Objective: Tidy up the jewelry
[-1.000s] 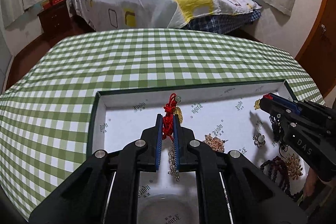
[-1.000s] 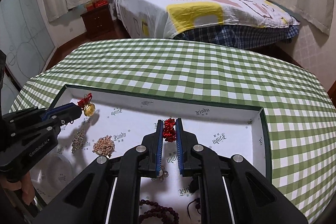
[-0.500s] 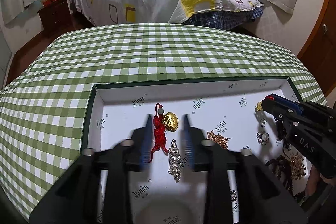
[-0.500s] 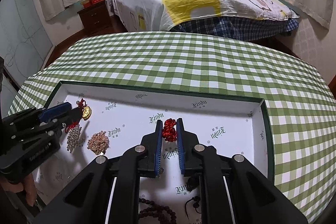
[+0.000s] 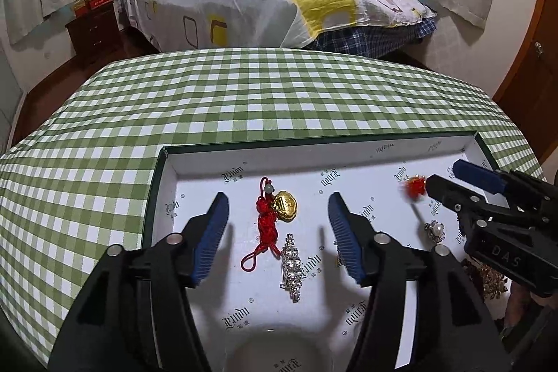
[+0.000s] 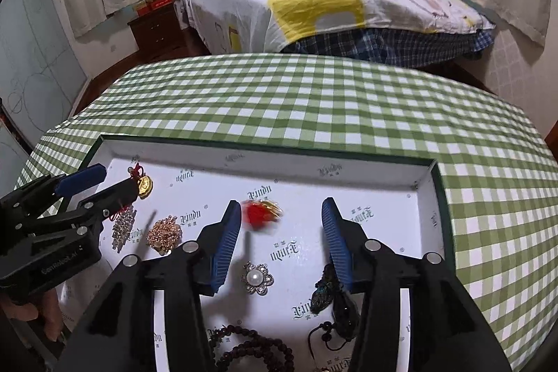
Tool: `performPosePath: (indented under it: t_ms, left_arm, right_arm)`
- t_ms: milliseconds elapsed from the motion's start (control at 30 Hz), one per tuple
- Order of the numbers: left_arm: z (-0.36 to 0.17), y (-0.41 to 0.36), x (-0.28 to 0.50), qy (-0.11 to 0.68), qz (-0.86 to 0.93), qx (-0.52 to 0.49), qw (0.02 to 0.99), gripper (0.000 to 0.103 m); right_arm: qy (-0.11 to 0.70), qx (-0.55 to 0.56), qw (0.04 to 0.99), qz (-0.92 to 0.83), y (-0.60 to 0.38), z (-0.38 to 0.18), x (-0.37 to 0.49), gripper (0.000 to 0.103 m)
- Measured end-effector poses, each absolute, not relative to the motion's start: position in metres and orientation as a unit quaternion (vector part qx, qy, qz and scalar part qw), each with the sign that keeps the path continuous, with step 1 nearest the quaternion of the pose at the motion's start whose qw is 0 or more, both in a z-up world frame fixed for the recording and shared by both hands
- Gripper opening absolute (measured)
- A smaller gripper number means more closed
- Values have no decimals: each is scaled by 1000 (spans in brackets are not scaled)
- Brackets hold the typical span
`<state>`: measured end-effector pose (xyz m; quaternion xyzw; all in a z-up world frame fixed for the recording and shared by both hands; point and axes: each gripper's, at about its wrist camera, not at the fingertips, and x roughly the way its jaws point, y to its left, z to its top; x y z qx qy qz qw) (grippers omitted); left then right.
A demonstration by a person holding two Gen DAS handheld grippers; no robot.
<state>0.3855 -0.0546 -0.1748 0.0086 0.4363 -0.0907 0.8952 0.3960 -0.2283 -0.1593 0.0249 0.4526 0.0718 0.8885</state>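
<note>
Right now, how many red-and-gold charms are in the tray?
2. One red knot charm lies between the left gripper fingers; a blurred red charm sits mid-tray before the right gripper. Others may be hidden.

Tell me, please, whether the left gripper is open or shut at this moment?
Open. The left gripper has its blue fingers spread wide, and the red knotted charm with gold pendant lies loose on the tray between them, ungripped.

The tray (image 5: pixel 164 176) sat on the table (image 5: pixel 244 93) with the knotted charm (image 5: pixel 270 218) just left of the rhinestone clip (image 5: pixel 292 262), bed (image 5: pixel 279 2) way behind.
</note>
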Motion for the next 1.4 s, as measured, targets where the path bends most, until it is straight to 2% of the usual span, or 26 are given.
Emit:
performPosePath:
  t_ms: [67,133,300,667,867,967,1067,1200,1400]
  left_arm:
    - [-174,-54,385,435,-91,9,896,61]
    - [-173,-54,384,432,-89,11,897,67]
    - [-168,-51,381,423,-88,7,902,76]
    - [-156,-48,370,408,-90,-9,908,78]
    - [-141,-49,345,387,-80,-5,919,86]
    - [-136,-46,330,382,-77,-13,921,88]
    - [-131,-47,308,375,-68,-5,925,89]
    - [-122,-52,282,366,-50,14,929,92]
    - [-110,-53,242,357,-43,17,933,94]
  right_arm:
    - [453,26,888,72,-229,-160,396,48]
    - [455,29,887,72,-229,-161,396,48]
    - [448,30,891,67,-231,-159,393,48]
    - [417,35,907,54,-235,-146,377,48]
    - [407,36,911,47,-236,-140,355,49]
    - [401,40,914,36,-238,-137,339,60]
    - [397,38,917,30,-239,-134,322,60]
    - [387,32,921,21,-238,-128,298,70]
    - [371,25,928,11,-241,-112,259,76]
